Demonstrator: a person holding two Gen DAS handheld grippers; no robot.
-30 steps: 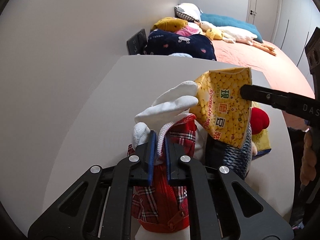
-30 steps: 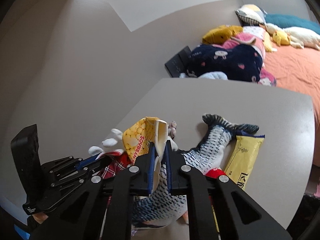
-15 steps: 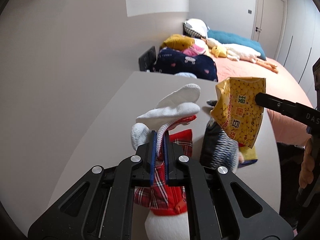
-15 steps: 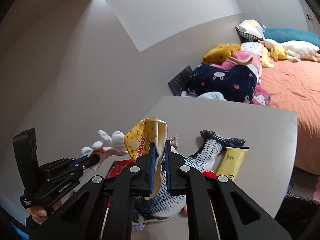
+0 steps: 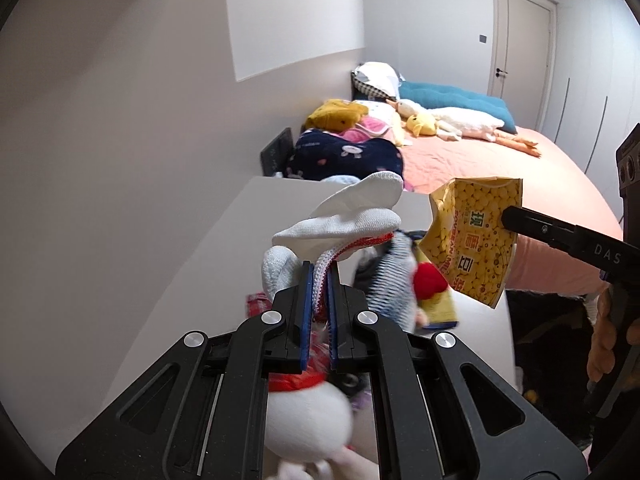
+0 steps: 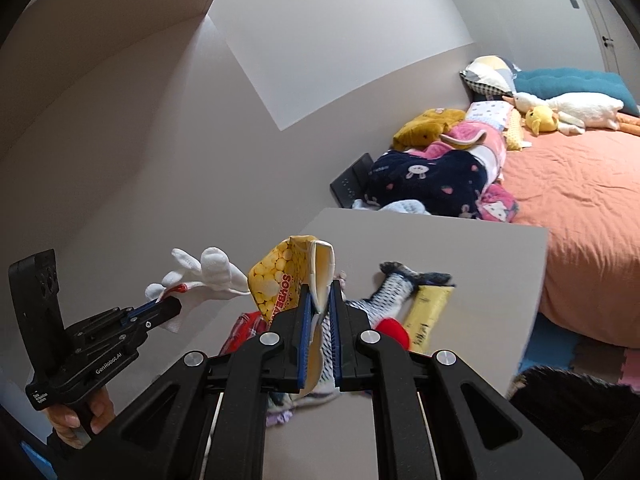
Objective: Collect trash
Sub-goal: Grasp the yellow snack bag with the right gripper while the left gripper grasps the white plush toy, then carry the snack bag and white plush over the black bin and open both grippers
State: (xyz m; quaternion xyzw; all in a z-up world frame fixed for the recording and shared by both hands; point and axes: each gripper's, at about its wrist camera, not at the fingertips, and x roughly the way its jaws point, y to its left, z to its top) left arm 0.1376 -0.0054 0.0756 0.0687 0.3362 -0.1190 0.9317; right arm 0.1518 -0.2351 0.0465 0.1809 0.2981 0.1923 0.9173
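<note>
My left gripper (image 5: 319,280) is shut on the cuff of a white knit glove (image 5: 352,216), held up above the grey table (image 5: 224,248). In the right wrist view the same left gripper (image 6: 170,306) holds the glove (image 6: 204,270) at the left. My right gripper (image 6: 320,300) is shut on the edge of a yellow soybean snack bag (image 6: 276,280); the bag (image 5: 472,240) hangs in the air at the right of the left wrist view. A second yellow wrapper (image 6: 428,312) lies on the table.
On the table lie a fish-shaped plush (image 6: 388,292), a red plaid cloth (image 6: 244,328), a red ball (image 6: 394,330) and a white plush (image 5: 308,420). Behind stands a bed (image 6: 580,200) with blankets and soft toys. A person's hand (image 6: 76,420) grips the left tool.
Both grippers have risen and drawn back from the table, carrying the glove and the snack bag higher. The table items now sit lower and smaller in both views.
</note>
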